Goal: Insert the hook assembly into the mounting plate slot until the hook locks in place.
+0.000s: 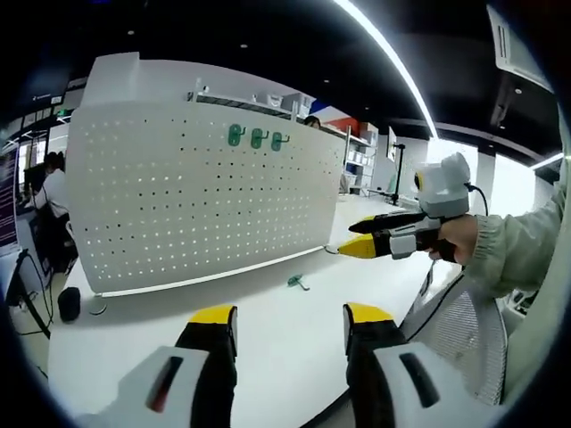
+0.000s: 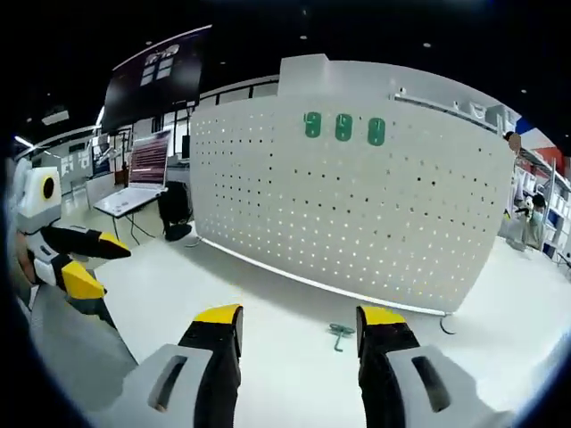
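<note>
Pegboard (image 2: 357, 196) stands upright across the white desk (image 1: 268, 330), three green hooks (image 2: 343, 127) hung in a row near its top edge. One loose green hook (image 2: 339, 334) lies on the desk before the board's foot. Left gripper (image 1: 290, 321) and right gripper (image 2: 299, 325) hover apart, jaws wide, empty. A laptop (image 2: 138, 174) sits beyond the board's end.

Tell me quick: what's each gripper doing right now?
Left gripper: open, holding nothing.
Right gripper: open, holding nothing; the green hook lies on the table ahead.
</note>
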